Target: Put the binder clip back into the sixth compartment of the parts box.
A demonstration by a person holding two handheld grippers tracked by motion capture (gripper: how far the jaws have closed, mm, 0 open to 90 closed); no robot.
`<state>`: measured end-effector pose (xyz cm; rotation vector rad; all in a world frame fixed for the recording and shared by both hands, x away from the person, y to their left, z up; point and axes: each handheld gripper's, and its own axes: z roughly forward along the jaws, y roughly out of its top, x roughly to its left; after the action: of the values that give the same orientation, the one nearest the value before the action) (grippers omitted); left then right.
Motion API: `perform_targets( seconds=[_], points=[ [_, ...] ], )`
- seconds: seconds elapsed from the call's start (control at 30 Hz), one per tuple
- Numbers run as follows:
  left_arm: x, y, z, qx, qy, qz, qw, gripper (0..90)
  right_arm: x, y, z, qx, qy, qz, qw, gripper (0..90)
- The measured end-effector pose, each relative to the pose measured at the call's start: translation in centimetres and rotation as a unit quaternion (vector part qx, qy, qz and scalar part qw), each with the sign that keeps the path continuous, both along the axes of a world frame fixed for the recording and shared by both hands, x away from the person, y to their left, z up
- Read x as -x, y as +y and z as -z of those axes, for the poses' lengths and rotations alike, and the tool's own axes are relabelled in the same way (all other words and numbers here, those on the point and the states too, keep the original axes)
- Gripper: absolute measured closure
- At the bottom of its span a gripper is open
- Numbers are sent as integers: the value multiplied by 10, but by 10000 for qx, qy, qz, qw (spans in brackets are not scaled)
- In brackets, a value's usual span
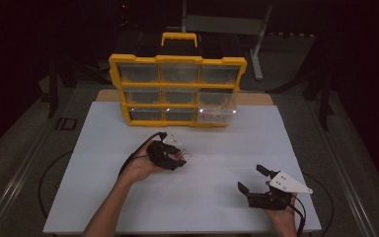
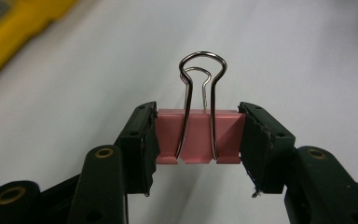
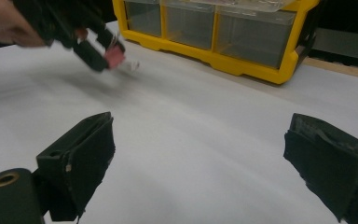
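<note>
A pink binder clip with two silver wire handles sits between the jaws of my left gripper, which is shut on its two ends. In the high view the left gripper hovers over the middle of the white table, with the clip a small pink spot at its tip. The right gripper view catches that clip at upper left, held off the table. My right gripper rests near the front right of the table, open, with nothing between its fingers.
A yellow organiser box with clear drawers stands upright at the back of the white table top; its right drawers hold small items. A black handle tops it. The room around the table is dark, with a stand behind.
</note>
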<state>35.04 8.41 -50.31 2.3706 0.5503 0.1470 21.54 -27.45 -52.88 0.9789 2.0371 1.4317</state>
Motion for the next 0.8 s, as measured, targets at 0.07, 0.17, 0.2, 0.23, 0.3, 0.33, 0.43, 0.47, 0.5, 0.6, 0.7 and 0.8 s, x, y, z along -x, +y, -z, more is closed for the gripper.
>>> perform_targets(
  seconds=[0.07,0.17,0.2,0.23,0.3,0.33,0.43,0.47,0.5,0.6,0.7,0.8],
  points=[
    [-3,2,-12,101,-52,-37,9999,501,0,0,0,-4,-2,-6,10000,79],
    [-8,5,-31,243,-135,-51,9996,501,-1,-1,0,-4,-10,-14,10000,79],
    [-9,6,-36,294,-154,-59,9994,501,-1,-1,0,-11,-5,-9,10000,79],
    [-11,7,-42,315,-183,-50,9993,501,-1,-1,0,-17,0,1,10000,79],
    [-14,8,-53,334,-259,-59,9991,501,-1,0,0,-13,0,-7,10000,79],
    [-16,9,-59,377,-280,-72,9989,501,-1,0,0,-1,-6,-11,10000,79],
    [-21,11,-76,510,-348,-82,9981,501,-1,1,1,2,5,-20,10000,79],
    [-23,11,-81,547,-355,-86,9978,501,-1,1,0,-2,5,-20,10000,79],
    [-25,11,-86,570,-372,-86,9976,501,-1,0,0,-4,5,-19,10000,79],
    [-32,8,-99,564,-419,-99,9975,501,-2,0,0,12,-2,-15,10000,79],
    [-40,5,-109,594,-433,-125,9972,501,-2,1,0,12,6,-40,10000,79],
    [-50,-1,-119,531,-494,-181,9972,501,-2,2,0,7,6,-34,10000,79]
  ],
)
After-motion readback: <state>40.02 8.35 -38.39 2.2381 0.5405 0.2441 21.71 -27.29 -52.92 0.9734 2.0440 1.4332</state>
